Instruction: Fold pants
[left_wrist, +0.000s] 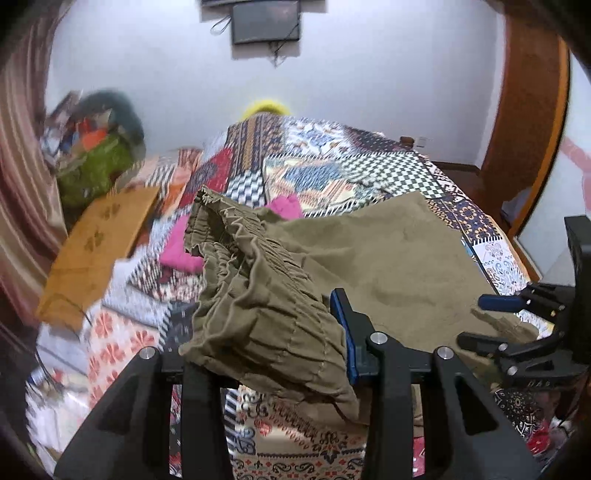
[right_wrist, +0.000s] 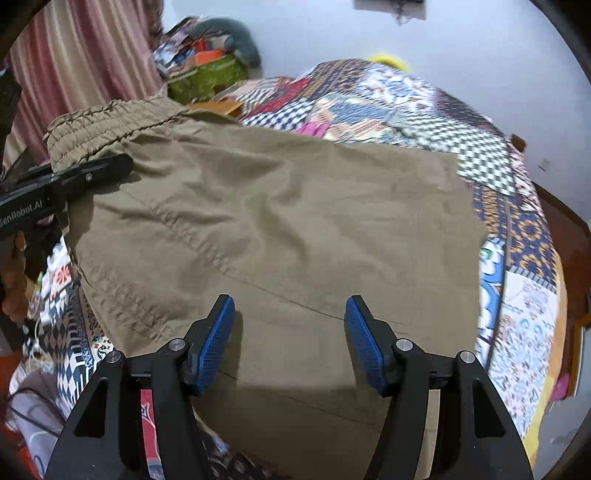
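Olive-khaki pants (right_wrist: 288, 221) lie spread on a patterned bedspread (right_wrist: 517, 258). Their elastic waistband (left_wrist: 255, 280) is bunched and lifted between the fingers of my left gripper (left_wrist: 273, 354), which is shut on it; the left finger is hidden under the cloth. In the right wrist view the left gripper (right_wrist: 110, 168) grips the waistband (right_wrist: 107, 122) at the far left. My right gripper (right_wrist: 290, 339) is open and empty, hovering just above the pant fabric. It also shows in the left wrist view (left_wrist: 476, 317), open over the cloth's right edge.
A pink garment (left_wrist: 184, 243) lies behind the pants beside an orange board (left_wrist: 99, 243). A green bag (right_wrist: 207, 79) with clutter sits at the bed's far left by a striped curtain (right_wrist: 74, 66). The wooden bed frame (right_wrist: 569, 236) runs along the right.
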